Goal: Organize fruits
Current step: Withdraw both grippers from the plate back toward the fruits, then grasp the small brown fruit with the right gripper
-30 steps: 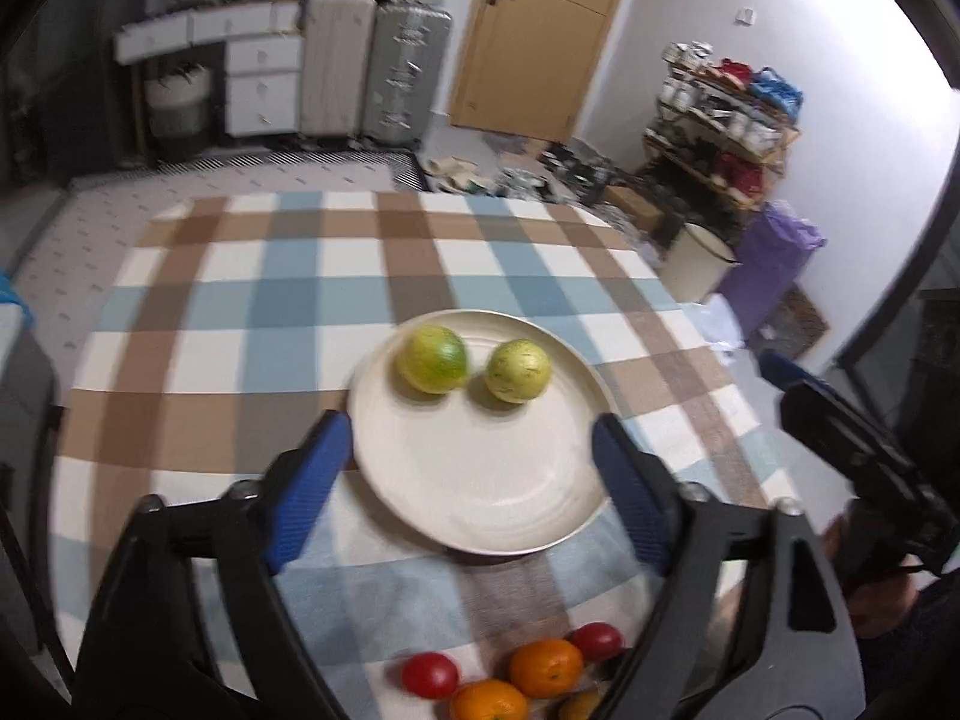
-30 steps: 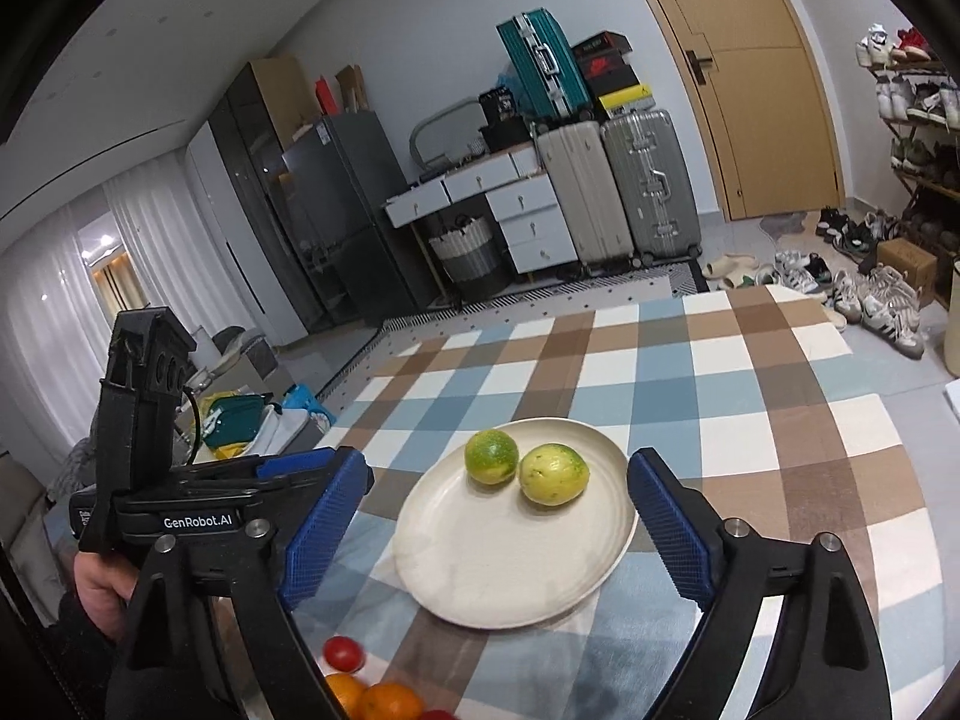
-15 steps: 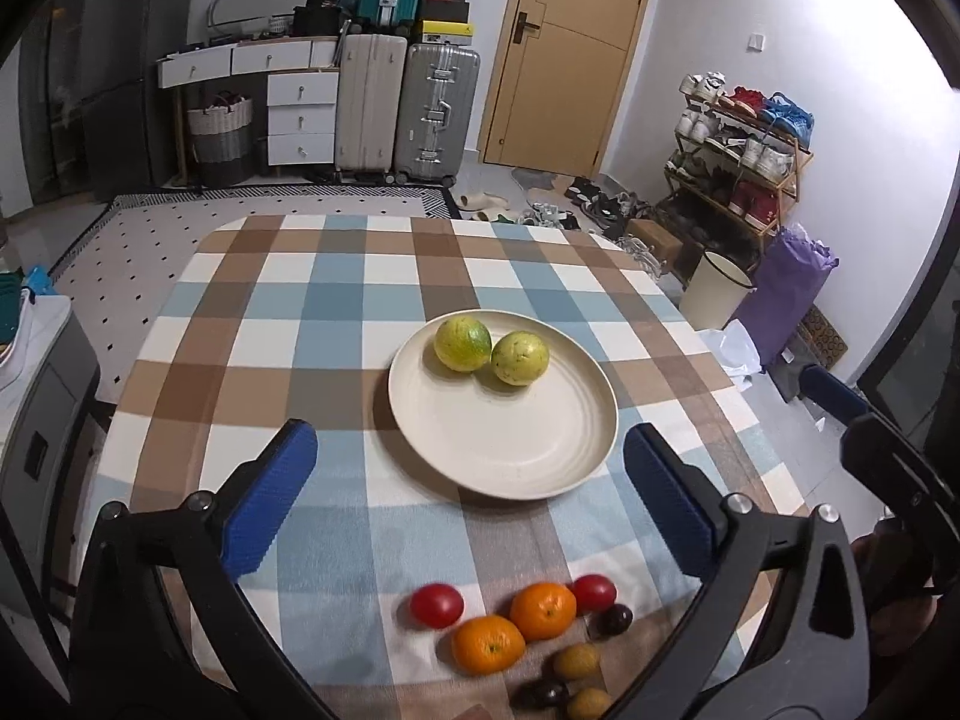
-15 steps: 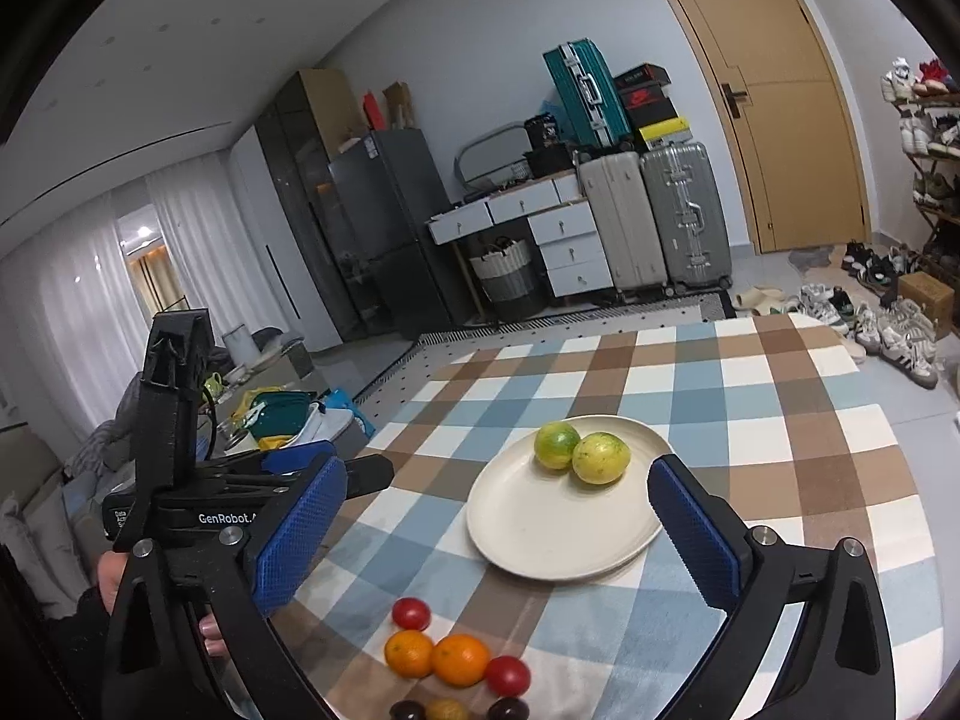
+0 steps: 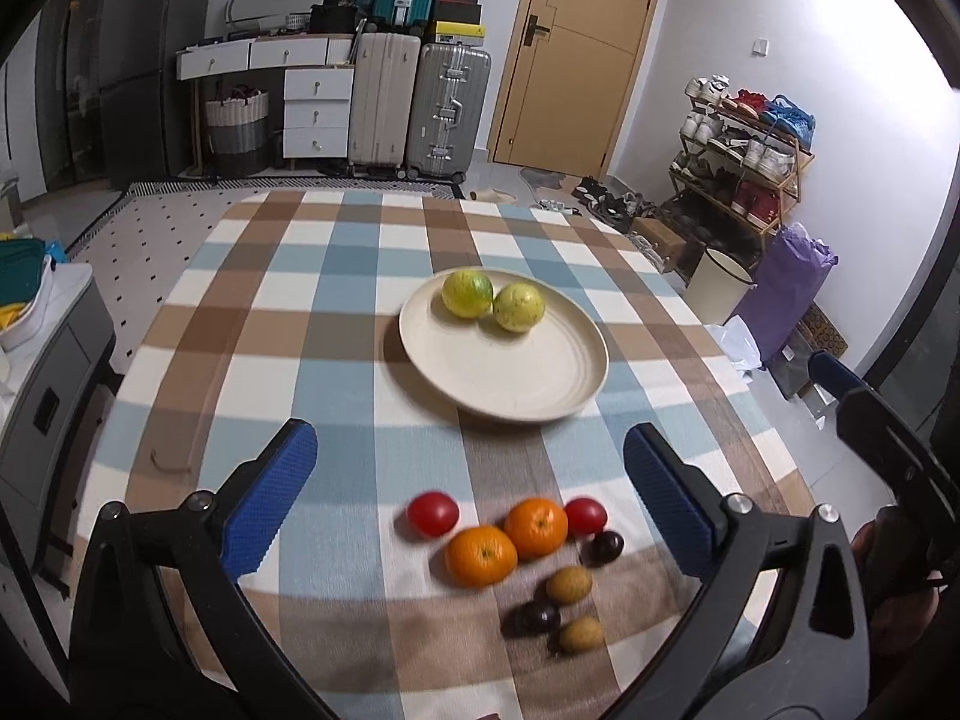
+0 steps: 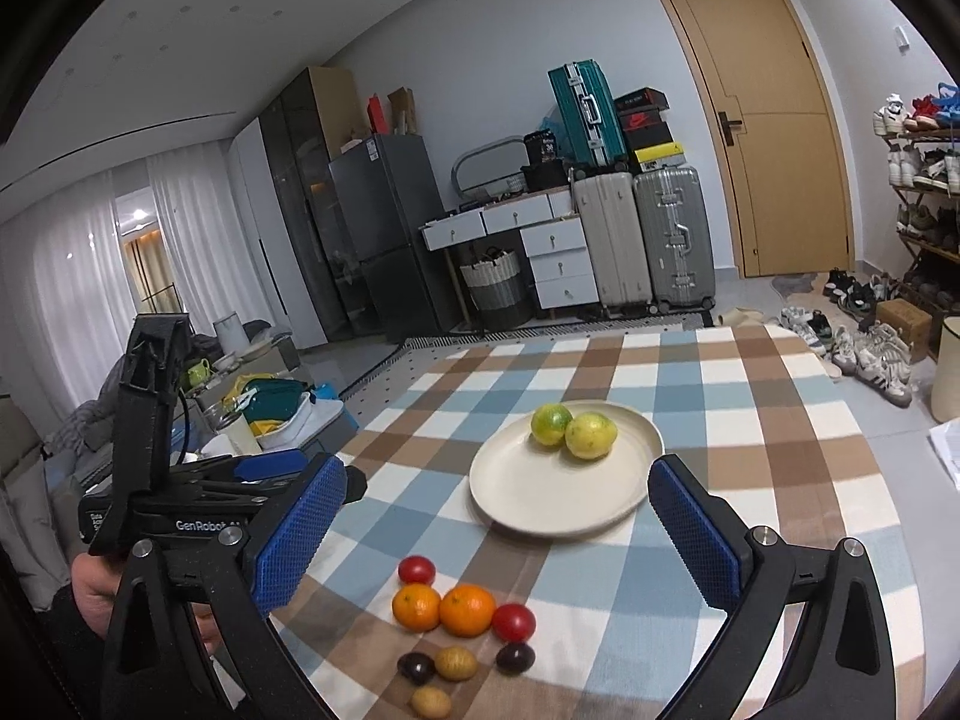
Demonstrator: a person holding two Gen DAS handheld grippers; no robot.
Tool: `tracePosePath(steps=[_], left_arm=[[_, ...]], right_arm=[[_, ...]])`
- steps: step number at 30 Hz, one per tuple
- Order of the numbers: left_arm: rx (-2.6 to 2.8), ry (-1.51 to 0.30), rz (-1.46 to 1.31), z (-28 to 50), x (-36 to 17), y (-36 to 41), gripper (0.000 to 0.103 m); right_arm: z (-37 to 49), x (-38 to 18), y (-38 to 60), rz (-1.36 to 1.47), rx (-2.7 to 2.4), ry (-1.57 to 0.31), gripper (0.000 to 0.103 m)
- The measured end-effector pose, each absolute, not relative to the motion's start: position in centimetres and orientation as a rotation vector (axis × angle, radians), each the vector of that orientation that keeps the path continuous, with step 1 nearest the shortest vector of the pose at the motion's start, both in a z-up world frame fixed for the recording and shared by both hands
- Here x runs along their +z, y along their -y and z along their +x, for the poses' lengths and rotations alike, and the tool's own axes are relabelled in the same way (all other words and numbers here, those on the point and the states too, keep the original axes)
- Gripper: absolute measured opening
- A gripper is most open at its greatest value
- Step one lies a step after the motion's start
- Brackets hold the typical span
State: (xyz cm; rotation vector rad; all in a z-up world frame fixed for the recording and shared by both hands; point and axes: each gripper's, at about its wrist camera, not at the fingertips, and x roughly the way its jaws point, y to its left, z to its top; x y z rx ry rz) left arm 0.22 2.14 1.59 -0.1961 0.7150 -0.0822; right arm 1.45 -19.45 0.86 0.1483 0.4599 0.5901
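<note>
Both the left gripper and right gripper hang spread wide, empty. Two citrus sit on the plate; the remaining fruits cluster just nearside, slightly blurred

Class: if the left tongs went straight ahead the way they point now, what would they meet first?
Probably the checked tablecloth just short of the plate; the left tongs are open, and depth is unclear.
</note>
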Motion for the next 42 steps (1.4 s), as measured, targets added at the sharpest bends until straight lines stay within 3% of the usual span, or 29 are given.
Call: tracePosePath(steps=[25, 34, 42], left_arm=[[-0.049, -0.813, -0.24, -3.1, -7.1, -2.7, 0.102], [-0.032, -0.812, -0.276, -2.8, -7.8, -4.1, 0.102], [-0.044, -0.854, -0.298, -2.3, -9.4, -4.4, 0.102]], right_arm=[[-3.4, -7.3, 16.6, 0.061, 0.645, -0.665, 0.102], [-3.4, -10.4, 14.6, 0.03, 0.693, -0.76, 0.086], [-2.6, -12.1, 14.0, 0.039, 0.73, -0.824, 0.066]])
